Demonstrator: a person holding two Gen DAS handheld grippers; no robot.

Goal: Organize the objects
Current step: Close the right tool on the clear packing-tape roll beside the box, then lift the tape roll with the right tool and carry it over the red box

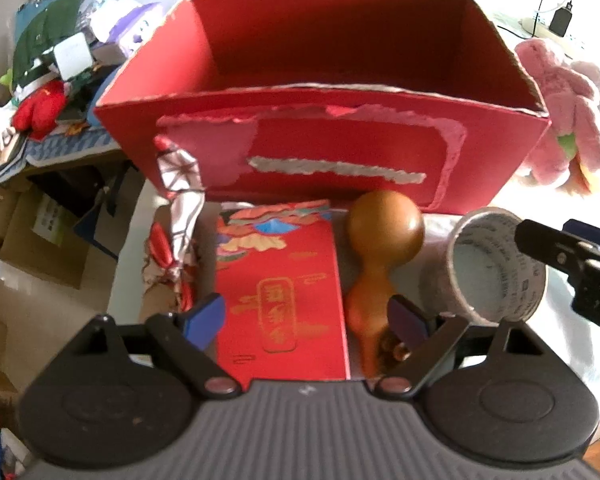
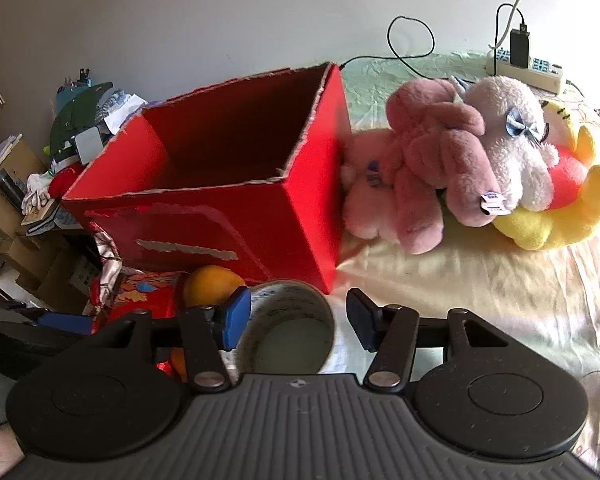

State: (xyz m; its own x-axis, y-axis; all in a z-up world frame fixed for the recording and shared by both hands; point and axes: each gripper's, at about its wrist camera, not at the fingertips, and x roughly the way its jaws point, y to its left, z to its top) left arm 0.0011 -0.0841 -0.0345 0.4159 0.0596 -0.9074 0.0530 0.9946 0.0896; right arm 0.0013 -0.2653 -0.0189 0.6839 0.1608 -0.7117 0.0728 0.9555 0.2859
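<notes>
1. The left gripper [image 1: 306,318] stands wide open and empty over a flat red packet [image 1: 280,292], which lies between its fingers.
2. A brown gourd [image 1: 380,248] lies just beside the right finger.
3. The right gripper [image 2: 298,322] is open around a tape roll [image 2: 292,330], with its left pad touching the roll.
4. The red box [image 2: 228,216] sits just behind.

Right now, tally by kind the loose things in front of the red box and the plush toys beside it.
Red booklet: 1
Wooden gourd: 1
Tape roll: 1
Patterned cloth: 1
Plush toys: 3, pink, white, yellow
Total: 7
</notes>
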